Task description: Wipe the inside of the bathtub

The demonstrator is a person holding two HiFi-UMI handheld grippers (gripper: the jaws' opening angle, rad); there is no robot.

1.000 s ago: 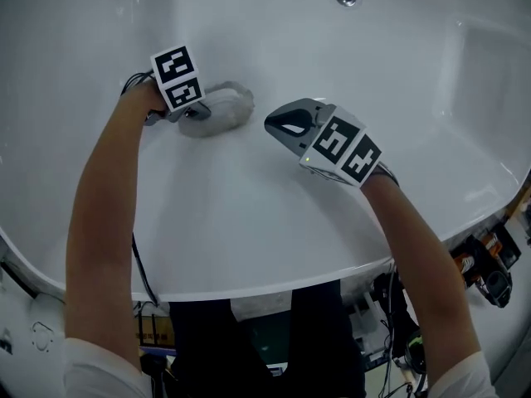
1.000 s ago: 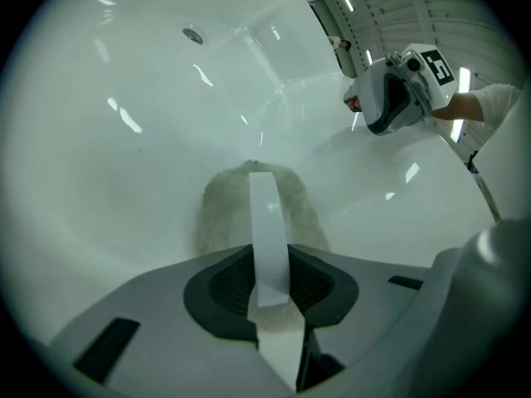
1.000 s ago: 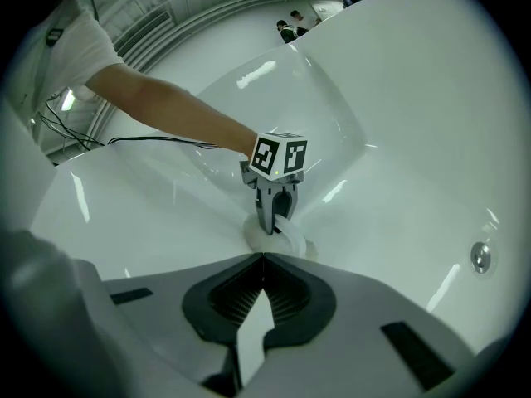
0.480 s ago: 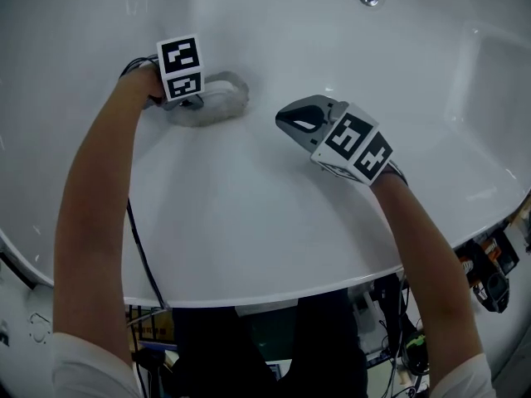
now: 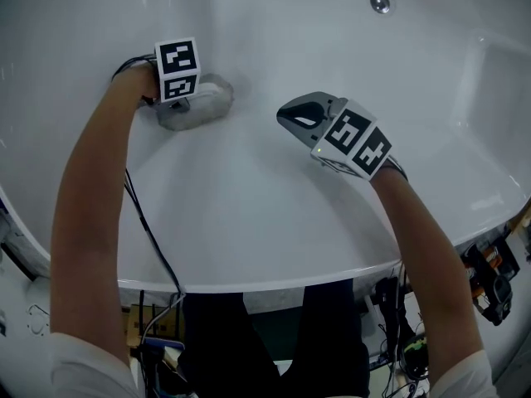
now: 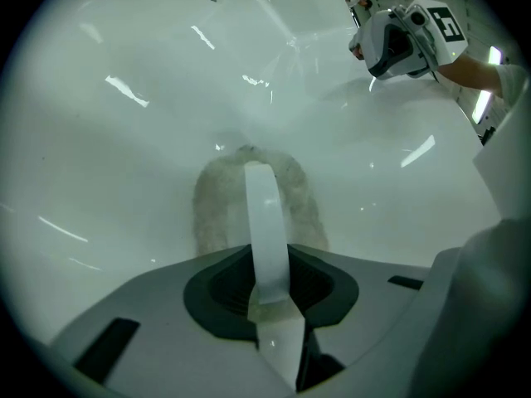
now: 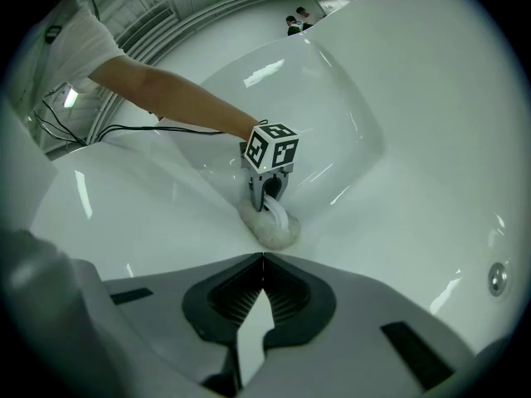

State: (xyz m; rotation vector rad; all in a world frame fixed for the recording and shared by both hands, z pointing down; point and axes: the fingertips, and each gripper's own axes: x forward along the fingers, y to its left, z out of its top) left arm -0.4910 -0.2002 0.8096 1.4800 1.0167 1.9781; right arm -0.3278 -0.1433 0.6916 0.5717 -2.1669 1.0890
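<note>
A fuzzy grey-white wiping pad lies pressed against the sloping inner wall of the white bathtub. My left gripper is shut on the pad's white strap. In the left gripper view the pad spreads out on both sides of that strap. The right gripper view shows the left gripper standing over the pad. My right gripper hovers to the pad's right, apart from it, shut with nothing in its jaws.
The round metal overflow fitting sits on the far wall, up and to the right. A step in the tub wall shows at right. Past the tub's near rim, cables and gear lie on the floor.
The left gripper has slid the pad leftward along the tub wall. The right gripper has stayed about where it was, still shut.
</note>
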